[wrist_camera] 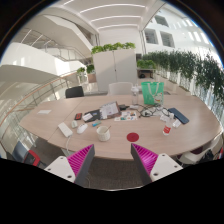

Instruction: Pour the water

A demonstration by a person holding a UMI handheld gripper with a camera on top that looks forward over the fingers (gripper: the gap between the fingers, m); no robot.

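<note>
Though open, tool (112, 157) short of cup (103, 131)

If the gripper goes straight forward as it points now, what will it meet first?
The gripper is open and holds nothing. Straight ahead, it would probably first meet the near edge of the table, then the white cup just beyond. Depth is hard to judge here.

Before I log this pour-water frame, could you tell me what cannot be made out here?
- Gripper view: items on the table are too small to tell which holds water; the green container and white cup show no contents.
- Red disc: too small to identify.
- Near table edge: hidden behind the open gripper.
</note>
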